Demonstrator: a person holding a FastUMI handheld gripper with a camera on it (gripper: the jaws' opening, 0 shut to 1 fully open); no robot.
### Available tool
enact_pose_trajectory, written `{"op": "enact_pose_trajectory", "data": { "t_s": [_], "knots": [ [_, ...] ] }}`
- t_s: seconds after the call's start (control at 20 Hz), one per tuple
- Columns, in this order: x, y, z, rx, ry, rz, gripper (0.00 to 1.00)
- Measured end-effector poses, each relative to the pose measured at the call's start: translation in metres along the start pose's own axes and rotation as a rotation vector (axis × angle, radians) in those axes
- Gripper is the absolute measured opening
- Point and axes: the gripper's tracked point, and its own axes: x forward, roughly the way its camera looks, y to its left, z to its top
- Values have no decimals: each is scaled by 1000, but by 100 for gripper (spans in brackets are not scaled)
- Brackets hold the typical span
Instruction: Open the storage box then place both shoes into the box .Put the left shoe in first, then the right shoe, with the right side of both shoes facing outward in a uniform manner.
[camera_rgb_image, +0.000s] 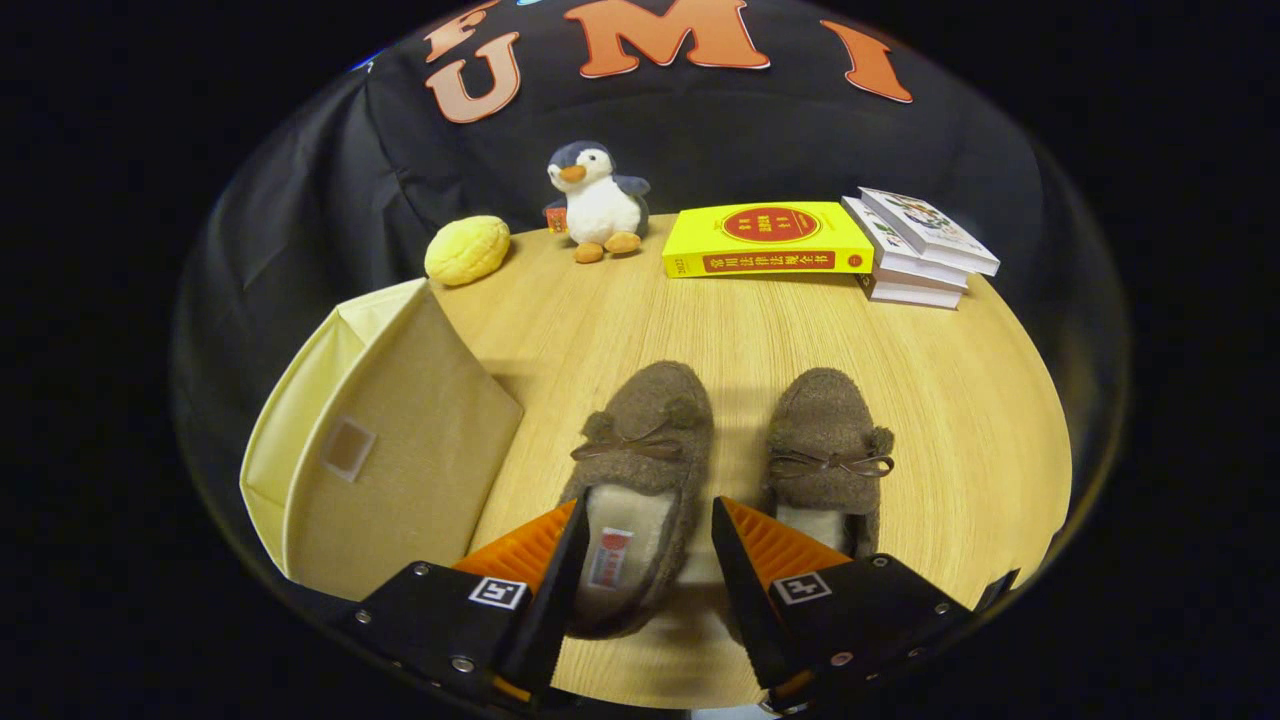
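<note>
Left shoe (640, 470) between spread claw (648, 520) (unpinched)

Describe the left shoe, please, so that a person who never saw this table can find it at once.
On the wooden table, two brown fuzzy slippers lie side by side, beyond them a penguin toy. The left shoe lies nearer the beige storage box, its heel opening between the open gripper fingers. Unlike the right shoe, a label shows on its insole.
</note>
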Motion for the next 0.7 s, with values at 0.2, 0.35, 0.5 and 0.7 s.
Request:
{"op": "enact_pose_trajectory", "data": {
  "t_s": [0.2,0.35,0.5,0.7],
  "knots": [
    [28,-15,5,-24,-23,-51,63],
    [44,-17,5,-28,-33,-93,53],
    [60,-16,3,-58,-37,-131,38],
    [66,-18,6,15,-48,-120,14]
  ]
}}
